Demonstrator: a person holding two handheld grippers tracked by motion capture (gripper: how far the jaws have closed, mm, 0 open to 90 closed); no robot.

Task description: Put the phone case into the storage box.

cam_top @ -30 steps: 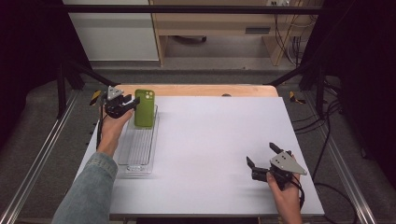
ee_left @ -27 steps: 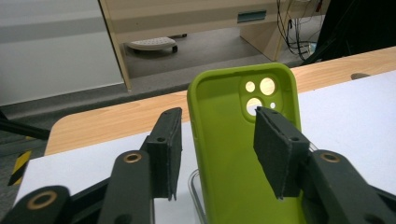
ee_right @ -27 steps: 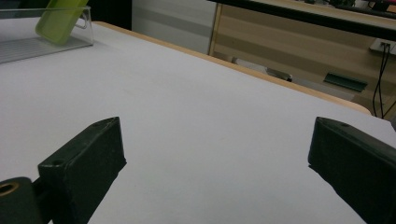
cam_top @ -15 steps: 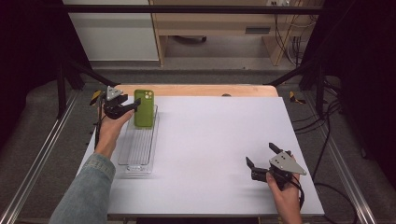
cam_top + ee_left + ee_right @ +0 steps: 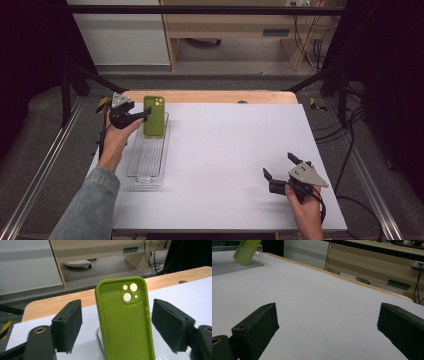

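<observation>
My left tool (image 5: 117, 327) has just been opening its jaws; the one lime-green soft phone case (image 5: 125, 320) stands between the pads, and there are gaps on both sides, so nothing is gripped. The case leans upright at the far end of the single clear ribbed plastic tray (image 5: 147, 160), camera cut-outs uppermost, straight ahead of this tool. Beyond the case lies the bare white counter (image 5: 225, 150) with its wooden far edge, and nothing blocks the way. My right tool (image 5: 282, 172) sits well apart near the opposite corner, jaws spread wide and empty over the counter surface. From it, the case and tray sit far off.
</observation>
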